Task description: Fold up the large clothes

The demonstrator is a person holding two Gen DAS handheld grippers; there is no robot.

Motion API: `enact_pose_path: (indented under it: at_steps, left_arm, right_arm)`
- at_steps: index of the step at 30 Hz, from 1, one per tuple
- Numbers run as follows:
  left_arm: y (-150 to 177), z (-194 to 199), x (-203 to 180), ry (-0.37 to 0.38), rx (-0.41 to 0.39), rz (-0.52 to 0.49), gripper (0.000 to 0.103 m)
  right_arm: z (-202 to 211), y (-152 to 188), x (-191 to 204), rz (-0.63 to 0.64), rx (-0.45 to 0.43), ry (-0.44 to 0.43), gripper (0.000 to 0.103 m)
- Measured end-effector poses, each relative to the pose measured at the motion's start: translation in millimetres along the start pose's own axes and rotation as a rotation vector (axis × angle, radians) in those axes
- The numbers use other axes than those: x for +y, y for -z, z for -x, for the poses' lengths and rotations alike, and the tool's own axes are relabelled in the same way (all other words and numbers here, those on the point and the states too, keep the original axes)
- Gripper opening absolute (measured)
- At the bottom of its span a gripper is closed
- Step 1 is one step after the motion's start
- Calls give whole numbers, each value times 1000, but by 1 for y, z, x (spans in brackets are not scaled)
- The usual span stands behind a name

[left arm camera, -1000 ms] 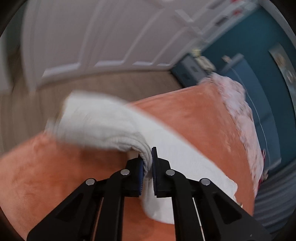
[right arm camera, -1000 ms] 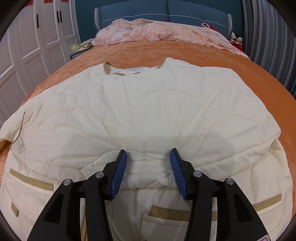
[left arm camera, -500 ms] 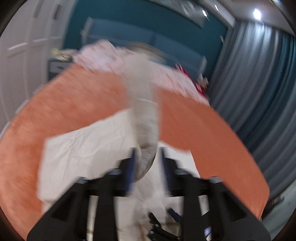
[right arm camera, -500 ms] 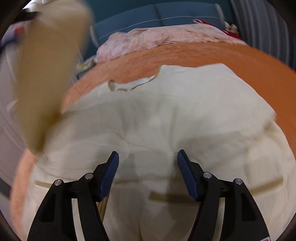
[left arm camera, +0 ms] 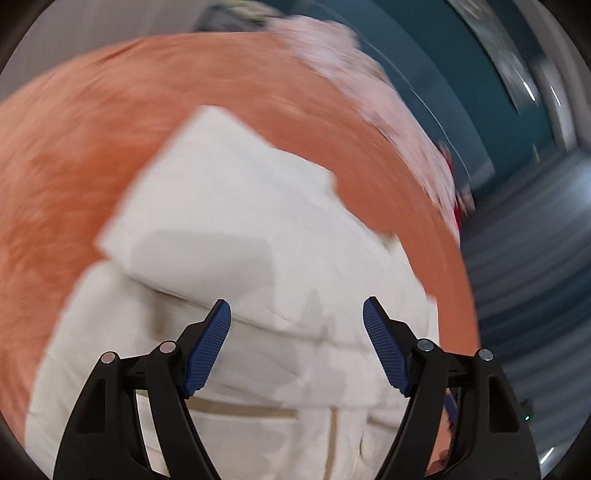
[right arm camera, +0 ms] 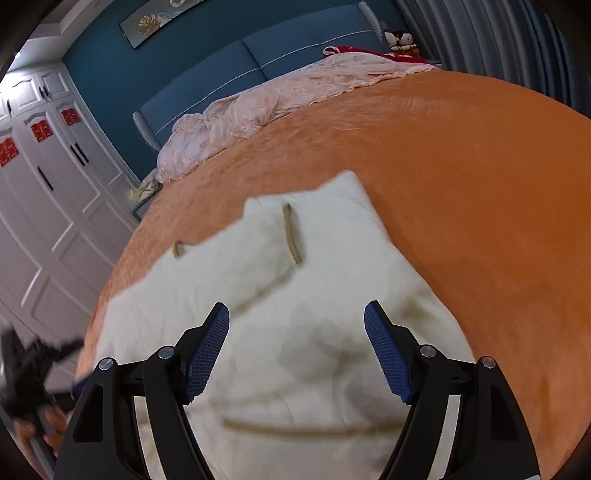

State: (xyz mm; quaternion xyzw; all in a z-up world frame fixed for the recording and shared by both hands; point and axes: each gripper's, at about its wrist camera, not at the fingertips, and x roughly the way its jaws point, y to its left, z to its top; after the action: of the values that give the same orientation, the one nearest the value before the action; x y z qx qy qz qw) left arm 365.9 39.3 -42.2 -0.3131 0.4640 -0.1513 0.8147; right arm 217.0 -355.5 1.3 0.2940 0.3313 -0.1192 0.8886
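A cream quilted jacket [left arm camera: 236, 229] with tan trim lies on the orange bedspread [left arm camera: 74, 155], one sleeve folded across its body. It also shows in the right wrist view [right arm camera: 295, 295], with a tan-edged cuff [right arm camera: 291, 236] on top. My left gripper [left arm camera: 297, 343] is open and empty above the jacket. My right gripper [right arm camera: 297, 347] is open and empty above the jacket's lower part. The left gripper also shows, blurred, at the left edge of the right wrist view [right arm camera: 26, 373].
The orange bedspread [right arm camera: 480, 192] stretches wide to the right of the jacket. A pink crumpled cover [right arm camera: 258, 110] lies by the blue headboard [right arm camera: 229, 70]. White wardrobe doors [right arm camera: 44, 192] stand on the left; grey curtains [right arm camera: 498, 33] on the right.
My left gripper carried the sleeve over the jacket, let it go and now stands open. My right gripper opened wider and tilted; the sleeve now lies folded on the jacket.
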Motion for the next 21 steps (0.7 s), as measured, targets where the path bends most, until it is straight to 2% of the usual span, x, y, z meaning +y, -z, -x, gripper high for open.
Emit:
enact_pose_path:
  at_steps: [4, 8, 9, 11, 12, 13, 17, 19, 21]
  left_arm:
    - [-19, 0, 43, 6, -7, 151, 72]
    - [-22, -9, 63, 33, 9, 217, 71]
    - [-25, -11, 64, 30, 8, 223, 69]
    - [-28, -18, 65, 8, 0, 225, 63]
    - [-30, -19, 63, -3, -4, 220, 58]
    - [-31, -20, 61, -15, -6, 210, 57]
    - [-36, -11, 62, -30, -11, 155, 57]
    - [-34, -2, 59, -40, -20, 110, 57]
    - [-29, 7, 59, -58, -18, 73, 58]
  right_arm:
    - [-45, -23, 13, -51, 56, -23, 74]
    - [-87, -26, 18, -141, 126, -18, 74]
    - [-92, -24, 21, -144, 137, -24, 70]
    - [-101, -22, 32, -118, 152, -21, 38]
    - [-103, -21, 37, -104, 168, -37, 10]
    - [-100, -22, 43, -87, 186, -73, 9]
    - [-44, -27, 57, -37, 64, -179, 9]
    - [-12, -26, 57, 17, 19, -186, 9]
    - [1, -21, 51, 62, 14, -153, 9]
